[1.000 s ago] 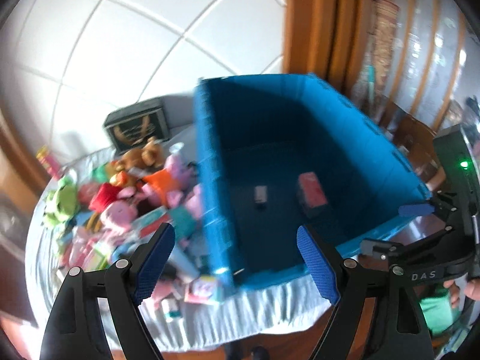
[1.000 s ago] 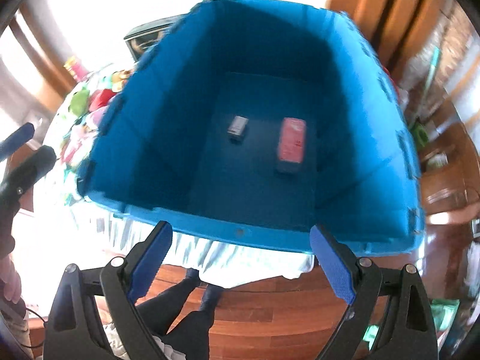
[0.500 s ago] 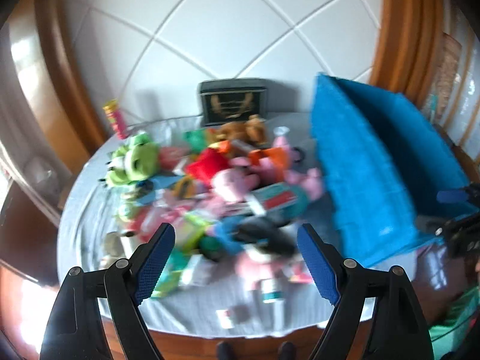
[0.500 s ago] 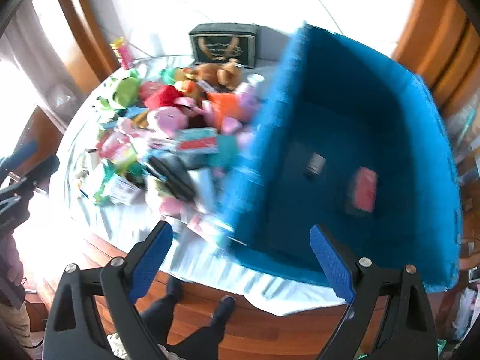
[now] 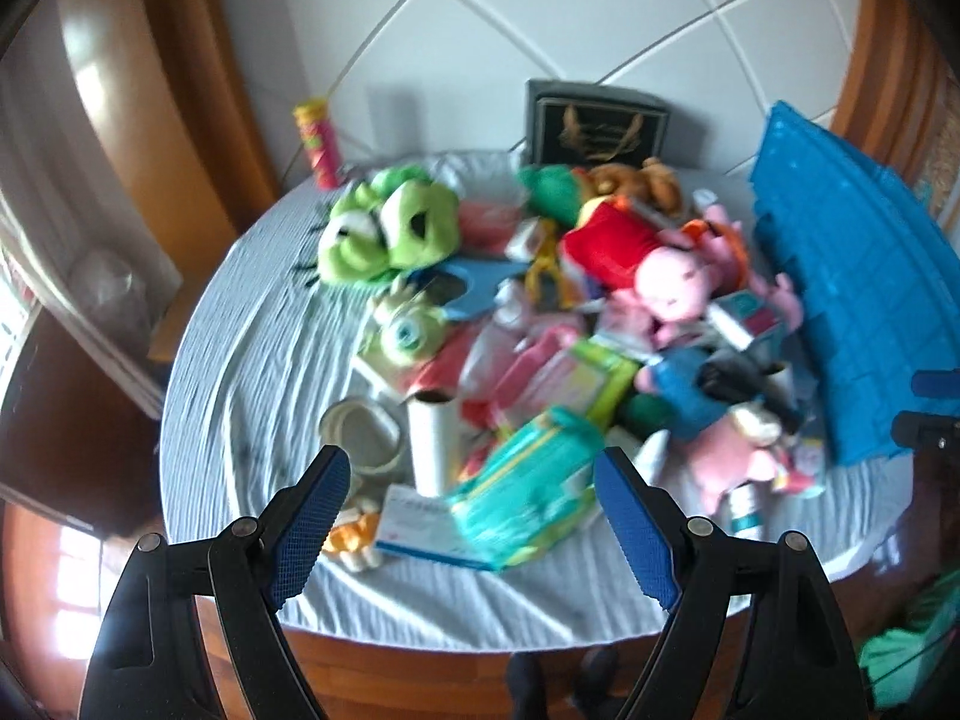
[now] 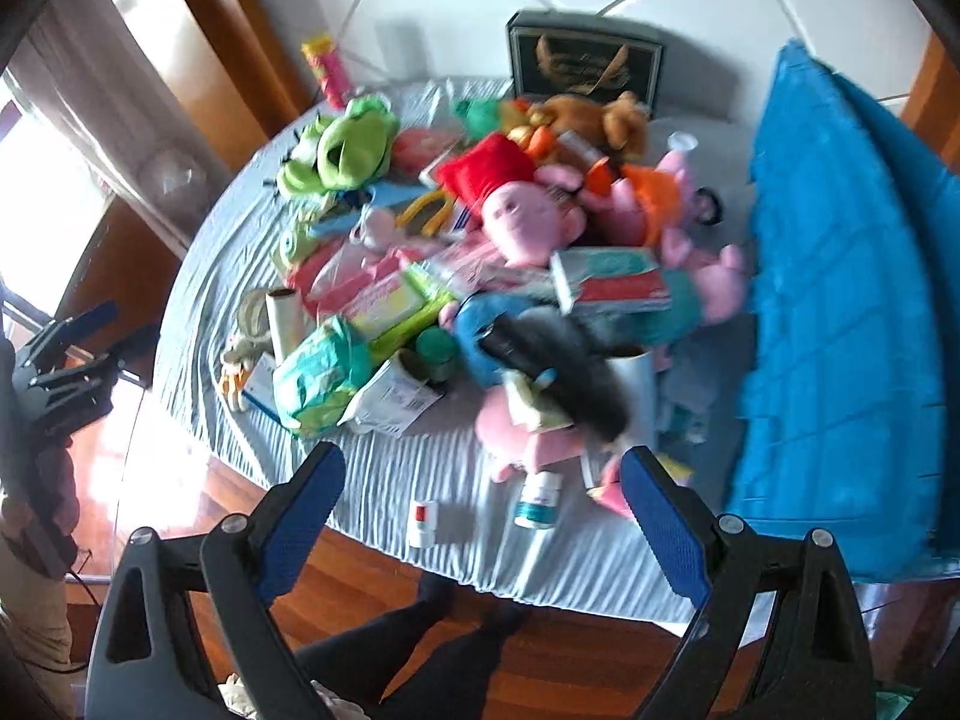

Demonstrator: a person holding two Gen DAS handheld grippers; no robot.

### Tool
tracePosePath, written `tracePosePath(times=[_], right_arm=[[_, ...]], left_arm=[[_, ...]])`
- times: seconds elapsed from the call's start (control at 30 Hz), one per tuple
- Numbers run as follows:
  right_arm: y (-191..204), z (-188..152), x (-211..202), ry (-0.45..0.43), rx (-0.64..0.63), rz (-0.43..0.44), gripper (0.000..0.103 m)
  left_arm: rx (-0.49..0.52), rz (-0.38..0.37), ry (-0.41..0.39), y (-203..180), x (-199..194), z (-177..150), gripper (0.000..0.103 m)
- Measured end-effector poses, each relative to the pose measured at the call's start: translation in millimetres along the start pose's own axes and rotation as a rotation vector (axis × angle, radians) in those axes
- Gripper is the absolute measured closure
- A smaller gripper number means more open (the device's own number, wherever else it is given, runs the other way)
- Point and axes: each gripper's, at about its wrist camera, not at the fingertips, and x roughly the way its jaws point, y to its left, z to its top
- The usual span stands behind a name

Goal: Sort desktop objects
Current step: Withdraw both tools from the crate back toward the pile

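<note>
Both grippers hang over the near edge of the round table (image 5: pixel 258 324), tipped steeply down toward the heap of toys. The left gripper (image 5: pixel 468 525) stands wide, nothing between its blue pads (image 5: pixel 309 519); framed in the gap below are a teal pack (image 5: pixel 528 495), a white roll (image 5: pixel 431 441) standing upright, and a flat box (image 5: pixel 414 525) at the near edge. The right gripper (image 6: pixel 480 513) is wide and empty too, above a small white bottle (image 6: pixel 538 501) lying on the cloth and a little red-and-white stick (image 6: pixel 423 521) close to the rim.

The pile covers the middle of the table: a green frog plush (image 5: pixel 390 228) toward the far left, a pink pig plush (image 5: pixel 672 285) in a red dress in the middle, a brown bear (image 6: pixel 606 117) near the far edge. The blue bin (image 6: pixel 840 324) stands along the right edge, its side wall touching the heap. A dark box (image 6: pixel 585 63) stands at the far edge by the wall, with a gold emblem on its face; any lettering on it is too blurred to read. A yellow-and-red tube (image 5: pixel 317 141) stands upright at the far left edge. Printing on the packs and bottles seems to be there, but the frames are too smeared to make out a word.

In the right wrist view, the left gripper shows at the left border, held in a hand (image 6: pixel 36 474).
</note>
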Motion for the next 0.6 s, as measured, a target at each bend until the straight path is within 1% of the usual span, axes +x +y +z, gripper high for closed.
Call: tracePosePath(times=[0.1, 0.23, 0.33, 0.43, 0.6], right_arm=[[10, 2, 23, 0.024, -0.012, -0.007, 0.009], [17, 3, 39, 0.03, -0.039, -0.036, 0.009], [26, 2, 44, 0.012, -0.102, -0.11, 0.009], [33, -2, 45, -0.02, -0.154, -0.154, 0.009], [35, -13, 59, -0.003, -0.109, -0.116, 0.009]], left_arm=[[-0.029, 0.006, 0.022, 16, 14, -10, 0.019], [-0.052, 0.008, 0.035, 23, 21, -20, 0.019], [-0.057, 0.037, 0.027, 27, 25, -25, 0.019], [-0.076, 0.048, 0.038, 36, 32, -31, 0.019], [-0.092, 0.055, 0.063, 66, 44, -38, 0.019]])
